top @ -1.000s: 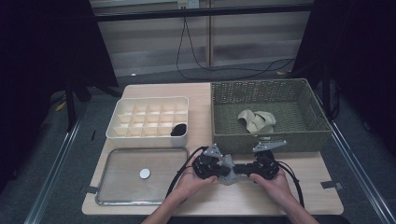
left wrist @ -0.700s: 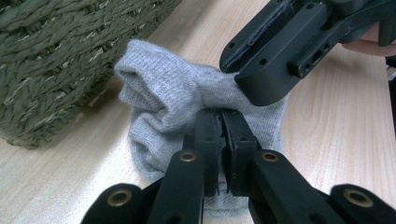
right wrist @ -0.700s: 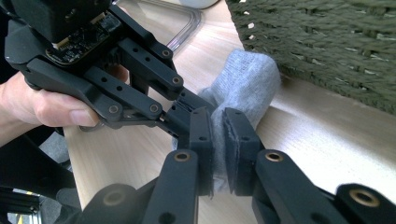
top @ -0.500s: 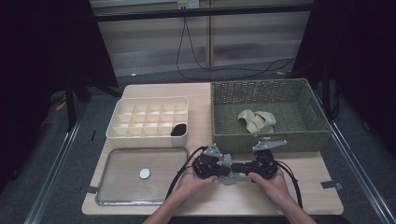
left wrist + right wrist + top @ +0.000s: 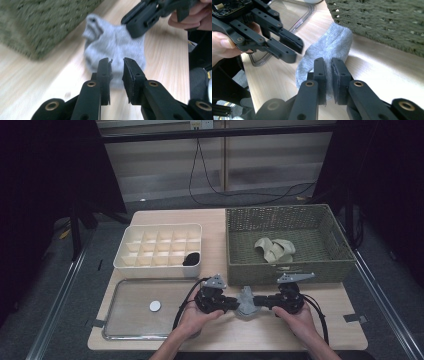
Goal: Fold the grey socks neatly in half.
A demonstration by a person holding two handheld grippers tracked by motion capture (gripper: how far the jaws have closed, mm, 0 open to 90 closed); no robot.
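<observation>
The counter (image 5: 225, 335) carries a wicker basket (image 5: 285, 267); just before it lies the grey sock (image 5: 246, 301). The right gripper (image 5: 329, 67) pinches its edge with nearly closed jaws. The left gripper (image 5: 117, 65) has just opened its jaws slightly, releasing the sock, so the right can likely lift it alone.

Soft grey knit sock (image 5: 325, 53); matt pale wood table (image 5: 280, 330); rough woven basket (image 5: 285, 267); glossy clear tray (image 5: 125, 330); matt black plastic jaws.

Grey sock (image 5: 329, 47), olive-green woven basket (image 5: 285, 265), black tools.
</observation>
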